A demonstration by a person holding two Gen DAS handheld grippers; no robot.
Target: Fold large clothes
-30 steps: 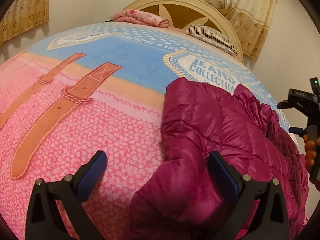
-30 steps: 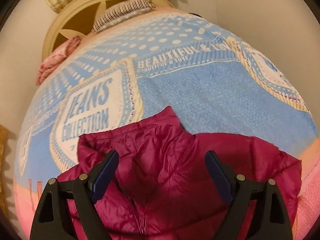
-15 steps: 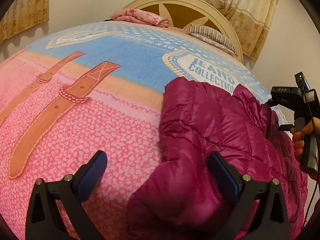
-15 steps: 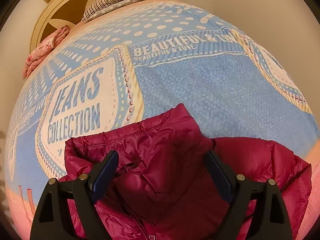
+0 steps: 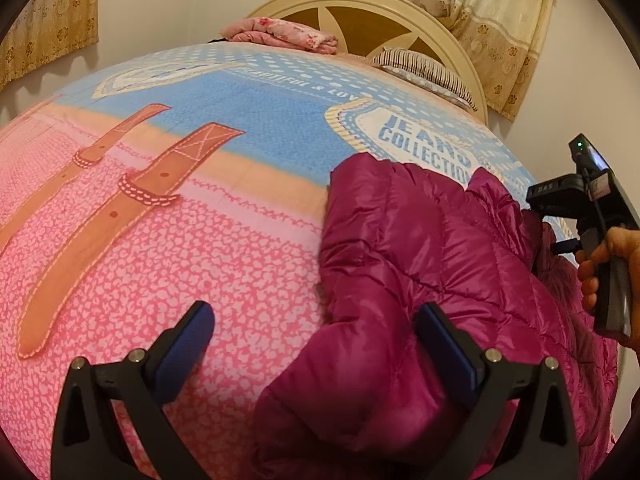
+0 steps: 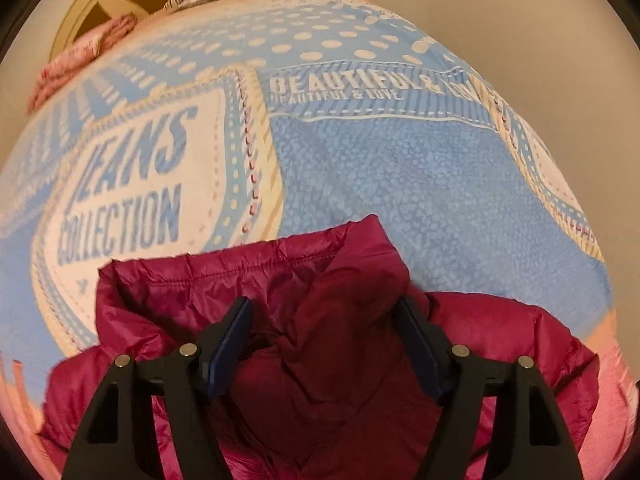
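1. Two grippers work over one garment. Nearest, the left gripper [image 5: 314,344] hangs with its jaws spread wide and clamps nothing; a puffed sleeve or side edge of the jacket [image 5: 420,264] bulges up between its fingers, seemingly lined up for a later pinch.
2. Right gripper [image 6: 324,344]: its jaws have just been closing, with the hood [image 6: 340,280] bunched between them. The pads do not yet visibly press the fabric, so I rate it as still unclamped, about to seize the hood for folding.
3. A person's hand [image 5: 600,256] holds the right tool at the jacket's far side, seen from the left wrist camera.
4. The magenta quilted jacket lies rumpled on the bedspread [image 5: 160,240], straddling its pink and blue bands, not yet folded.
5. Farther off: a striped pillow [image 5: 424,72] and folded pink cloth [image 5: 280,34] by the headboard [image 5: 360,4], clear of the work.
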